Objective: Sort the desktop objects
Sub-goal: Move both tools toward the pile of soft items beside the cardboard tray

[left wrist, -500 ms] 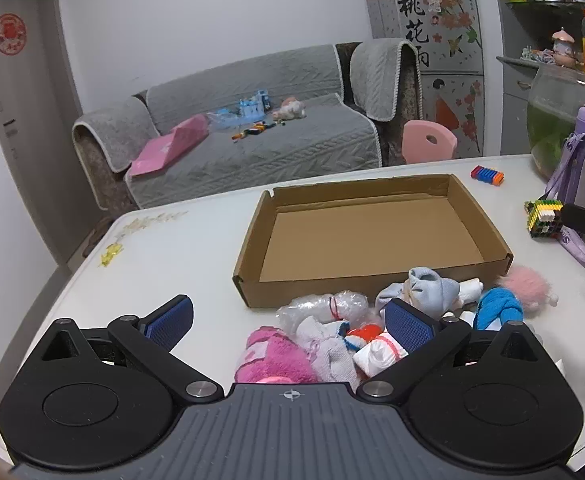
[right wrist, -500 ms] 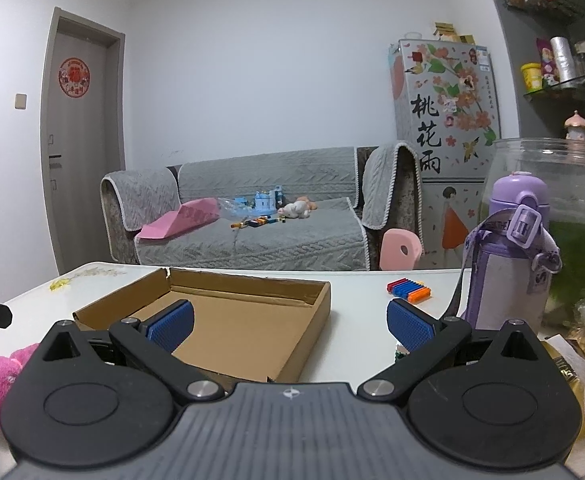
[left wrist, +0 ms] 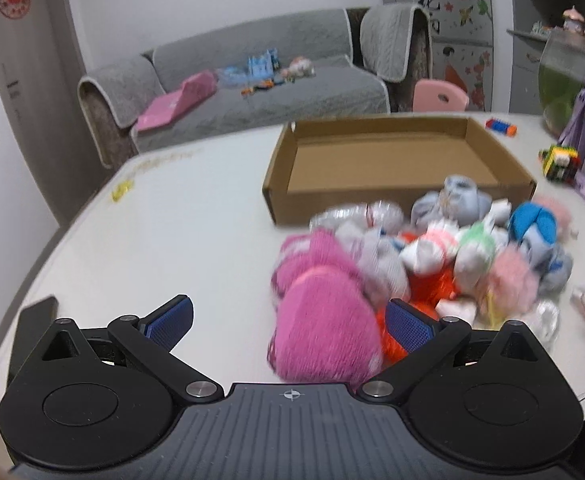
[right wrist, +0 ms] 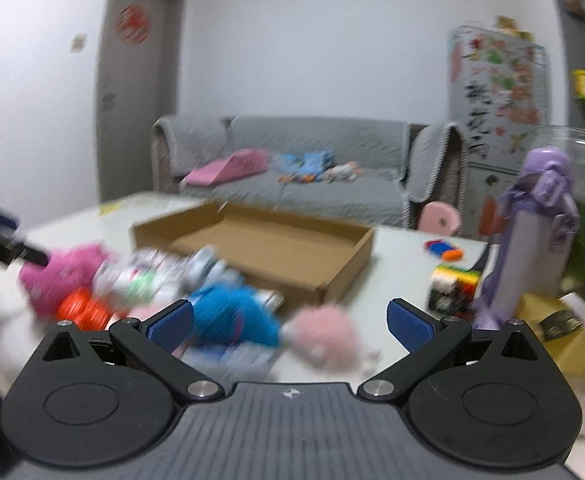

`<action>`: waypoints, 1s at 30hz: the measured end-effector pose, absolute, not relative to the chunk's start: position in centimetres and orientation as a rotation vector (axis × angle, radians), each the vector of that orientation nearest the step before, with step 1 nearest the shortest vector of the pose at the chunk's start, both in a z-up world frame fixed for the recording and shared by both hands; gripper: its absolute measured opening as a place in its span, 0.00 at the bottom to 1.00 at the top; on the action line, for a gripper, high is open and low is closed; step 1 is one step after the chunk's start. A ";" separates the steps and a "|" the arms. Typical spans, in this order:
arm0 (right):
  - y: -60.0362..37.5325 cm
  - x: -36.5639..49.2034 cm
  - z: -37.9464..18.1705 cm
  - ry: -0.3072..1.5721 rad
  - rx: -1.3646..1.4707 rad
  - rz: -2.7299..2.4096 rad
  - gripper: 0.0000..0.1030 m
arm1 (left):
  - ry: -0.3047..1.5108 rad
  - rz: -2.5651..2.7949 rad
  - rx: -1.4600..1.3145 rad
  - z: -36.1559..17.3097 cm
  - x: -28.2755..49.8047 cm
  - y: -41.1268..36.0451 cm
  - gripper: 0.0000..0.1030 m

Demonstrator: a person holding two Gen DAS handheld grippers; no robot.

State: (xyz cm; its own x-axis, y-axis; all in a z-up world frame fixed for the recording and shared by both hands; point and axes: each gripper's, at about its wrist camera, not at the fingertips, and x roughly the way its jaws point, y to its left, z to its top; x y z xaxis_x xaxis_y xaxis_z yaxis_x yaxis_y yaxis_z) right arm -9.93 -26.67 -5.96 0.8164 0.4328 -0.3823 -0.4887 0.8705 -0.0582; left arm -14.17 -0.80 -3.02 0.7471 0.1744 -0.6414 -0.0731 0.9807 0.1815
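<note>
- Pink fluffy bundle (left wrist: 324, 320) lies at the left end of the sock heap on the white surface (left wrist: 172, 232), in front of the empty cardboard tray (left wrist: 396, 160); it looks soft and light, best pinched across its bulging middle.
- Left claw (left wrist: 290, 322) is spread wide, grasping nothing, the bundle between its pads.
- Blue rolled sock (right wrist: 232, 316) looks equally squashy.
- Right claw (right wrist: 290, 322) hovers released over it.
</note>
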 end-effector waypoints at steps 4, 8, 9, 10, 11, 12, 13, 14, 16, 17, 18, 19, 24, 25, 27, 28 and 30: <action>-24.6 -10.8 -7.2 0.411 -0.268 0.524 1.00 | 0.730 0.145 0.152 -4.2 -13.4 -0.7 1.00; -23.9 -11.3 -8.2 0.454 -0.309 0.538 0.99 | 0.751 0.135 0.139 -4.9 -12.3 -0.4 1.00; -23.8 -11.4 -8.5 0.464 -0.310 0.532 0.99 | 0.756 0.133 0.137 -5.1 -12.0 -0.3 1.00; -23.6 -11.3 -8.8 0.479 -0.309 0.526 0.99 | 0.761 0.133 0.138 -5.1 -11.7 -0.3 1.00; -23.7 -11.0 -9.0 0.500 -0.302 0.524 0.99 | 0.768 0.135 0.138 -5.1 -11.3 -0.3 1.00; -23.7 -10.9 -9.2 0.517 -0.292 0.521 0.98 | 0.773 0.136 0.136 -5.2 -11.0 -0.3 1.00; -23.8 -10.6 -9.5 0.535 -0.281 0.518 0.93 | 0.777 0.135 0.134 -5.4 -10.6 -0.3 1.00; -23.9 -10.5 -9.6 0.553 -0.271 0.510 0.88 | 0.781 0.134 0.135 -5.4 -10.2 -0.3 1.00; -23.9 -10.1 -10.1 0.587 -0.255 0.495 0.78 | 0.797 0.140 0.148 -5.8 -9.2 -0.4 1.00; -24.1 -9.9 -10.1 0.592 -0.232 0.502 0.78 | 0.808 0.139 0.147 -6.1 -8.8 -0.3 1.00; -24.3 -9.8 -10.2 0.605 -0.213 0.506 0.76 | 0.823 0.142 0.138 -6.4 -8.3 -0.1 1.00; -24.5 -9.7 -10.2 0.621 -0.190 0.501 0.76 | 0.839 0.143 0.126 -6.6 -8.0 0.0 1.00; -25.0 -9.3 -10.1 0.640 -0.155 0.493 0.73 | 0.909 0.140 0.068 -7.7 -6.9 0.8 1.00; -25.0 -9.4 -10.1 0.638 -0.155 0.495 0.70 | 0.914 0.137 0.057 -7.8 -6.8 0.9 0.99; -25.2 -9.5 -10.0 0.636 -0.149 0.498 0.62 | 0.926 0.132 0.044 -7.8 -6.7 1.1 0.99; -25.3 -9.4 -9.9 0.633 -0.147 0.499 0.55 | 0.930 0.130 0.035 -7.8 -6.7 1.3 0.98; -25.4 -9.3 -9.7 0.633 -0.138 0.501 0.40 | 0.942 0.109 -0.006 -8.0 -6.6 1.7 0.92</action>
